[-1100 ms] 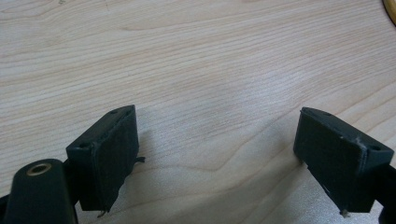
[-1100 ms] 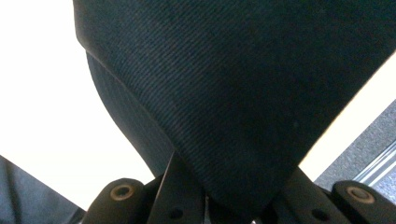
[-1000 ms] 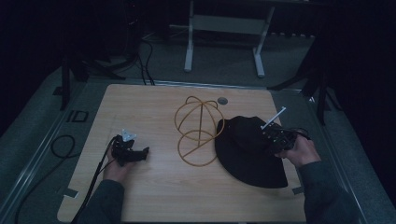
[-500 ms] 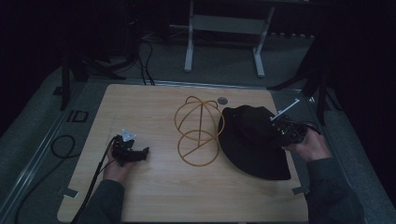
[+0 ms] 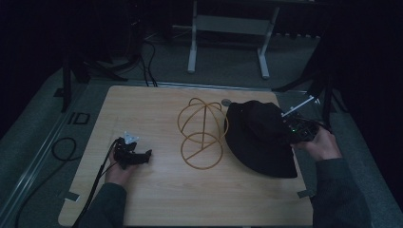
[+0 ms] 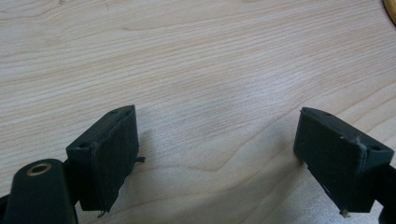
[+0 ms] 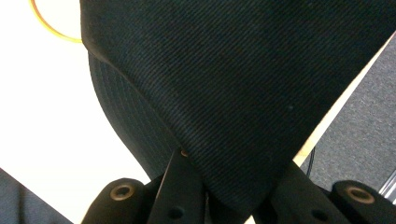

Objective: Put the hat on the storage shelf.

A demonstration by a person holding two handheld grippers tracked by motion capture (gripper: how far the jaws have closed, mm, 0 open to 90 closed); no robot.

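Note:
A black fabric hat (image 5: 259, 137) lies at the right of the wooden table (image 5: 157, 109), its right side lifted. My right gripper (image 5: 291, 135) is shut on the hat's edge. In the right gripper view the dark cloth (image 7: 243, 70) is pinched between the gripper's (image 7: 229, 186) jaws and hangs over the table's right edge. A golden wire hat stand (image 5: 202, 133) sits in the middle, just left of the hat. My left gripper (image 5: 145, 156) rests at the left, open, with bare wood between its jaws (image 6: 219, 158).
A small round grey disc (image 5: 226, 101) lies near the far edge behind the stand. Metal frame legs (image 5: 192, 47) stand on the floor beyond the table. A cable (image 5: 62, 149) loops on the floor at the left.
My right hand has moved to the right and upward, dragging the hat with it toward the table's right edge. The left hand has stayed put.

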